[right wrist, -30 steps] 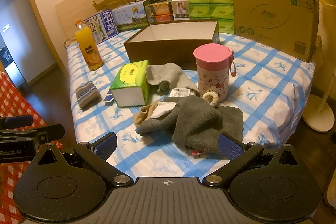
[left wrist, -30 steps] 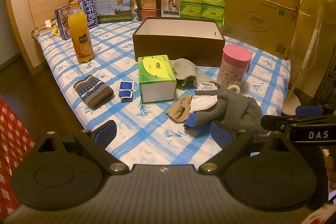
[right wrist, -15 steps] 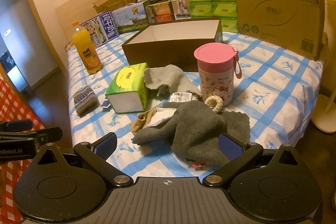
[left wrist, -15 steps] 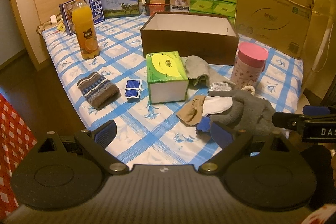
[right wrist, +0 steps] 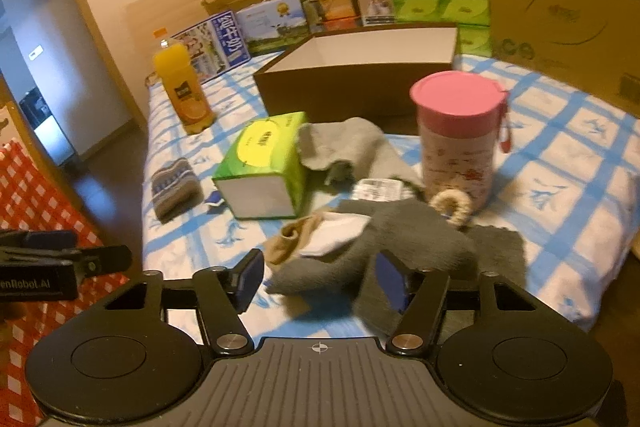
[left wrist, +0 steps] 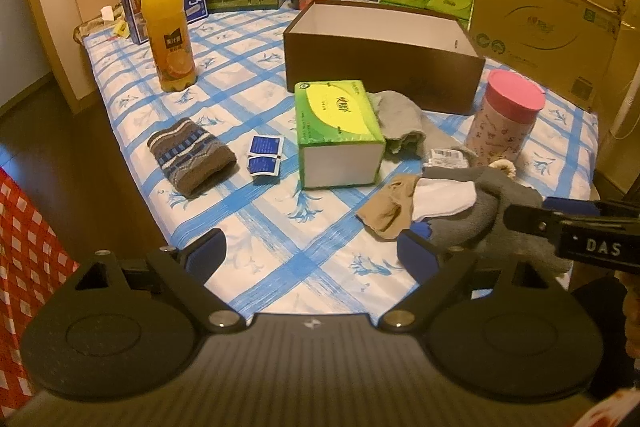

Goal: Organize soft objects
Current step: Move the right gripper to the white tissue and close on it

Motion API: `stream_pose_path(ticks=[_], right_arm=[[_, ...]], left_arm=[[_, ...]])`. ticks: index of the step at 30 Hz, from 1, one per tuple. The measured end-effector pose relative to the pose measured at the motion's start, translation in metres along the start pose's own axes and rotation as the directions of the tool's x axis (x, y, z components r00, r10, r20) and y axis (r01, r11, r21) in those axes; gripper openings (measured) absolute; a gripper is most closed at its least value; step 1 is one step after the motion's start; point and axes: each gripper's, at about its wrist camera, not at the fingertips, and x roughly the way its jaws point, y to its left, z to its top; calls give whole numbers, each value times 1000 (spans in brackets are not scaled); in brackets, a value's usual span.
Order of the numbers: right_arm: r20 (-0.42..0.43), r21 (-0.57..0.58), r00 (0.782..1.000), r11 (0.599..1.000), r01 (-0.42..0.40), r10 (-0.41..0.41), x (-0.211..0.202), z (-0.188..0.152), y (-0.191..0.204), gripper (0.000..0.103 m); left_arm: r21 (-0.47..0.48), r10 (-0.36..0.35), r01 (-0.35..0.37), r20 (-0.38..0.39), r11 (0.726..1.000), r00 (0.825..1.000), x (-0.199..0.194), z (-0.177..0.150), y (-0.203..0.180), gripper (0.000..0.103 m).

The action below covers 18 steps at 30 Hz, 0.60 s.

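Cloth (right wrist: 404, 239), grey, lies between right gripper (right wrist: 316, 281) fingers, set wide; contact unclear. Left gripper (left wrist: 314, 253) wide, holding nothing.

tissue box (left wrist: 338, 131) before open box (left wrist: 384, 55), cup (left wrist: 506, 119) right, bottle (left wrist: 168, 31) left

One bottle (left wrist: 168, 27), one cup (left wrist: 506, 119), two sachets (left wrist: 264, 159)
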Motion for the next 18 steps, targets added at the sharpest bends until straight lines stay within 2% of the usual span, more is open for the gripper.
stream_pose_path(ticks=[3, 7, 14, 18], right_arm=[[-11, -1, 1000, 1000, -2, 2, 16, 4, 3, 55], [-34, 29, 999, 1000, -3, 4, 37, 8, 1, 43], [-90, 151, 996, 988, 18, -4, 66, 8, -14, 40], [-109, 246, 994, 969, 30, -3, 76, 7, -26, 39]], left_arm=[[-12, 4, -4, -11, 1000, 1000, 7, 1, 5, 91], [-26, 14, -15, -23, 1000, 1000, 15, 1, 13, 90], [-51, 29, -31, -46, 998, 999, 28, 2, 24, 90], [-62, 29, -32, -55, 998, 998, 32, 2, 29, 90]])
